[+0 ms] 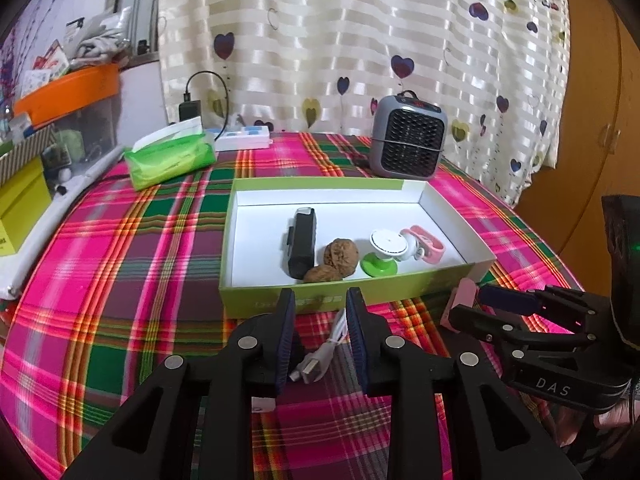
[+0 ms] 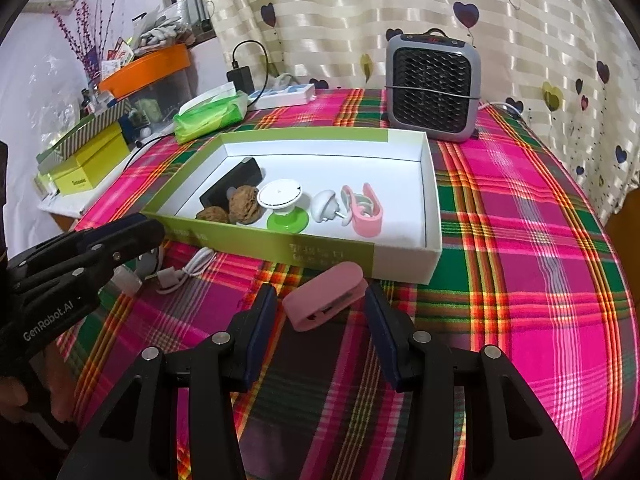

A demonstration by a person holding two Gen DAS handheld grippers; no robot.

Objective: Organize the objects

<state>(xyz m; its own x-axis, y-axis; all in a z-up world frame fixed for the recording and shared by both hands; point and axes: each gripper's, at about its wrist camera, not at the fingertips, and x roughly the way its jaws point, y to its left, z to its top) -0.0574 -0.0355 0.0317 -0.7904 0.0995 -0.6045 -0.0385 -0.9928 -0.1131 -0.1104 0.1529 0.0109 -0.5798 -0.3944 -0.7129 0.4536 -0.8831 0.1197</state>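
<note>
On the plaid tablecloth (image 1: 120, 280), before me:
Box: my shallow green-and-white box (image 1: 280, 300) holds a black device (image 1: 302, 242), two walnuts (image 1: 340, 258), a white-and-green knob (image 1: 384, 252) and a pink clip (image 1: 428, 242).
Left gripper (image 1: 320, 316): my jaws stand apart over the white USB cable (image 1: 320, 356), not pressing it.
Right gripper (image 2: 320, 304): spread, with the pink case (image 2: 324, 298) lying loose between the fingers, just in front of the box.
Behind: grey heater (image 1: 408, 140), green tissue pack (image 1: 172, 156).
</note>
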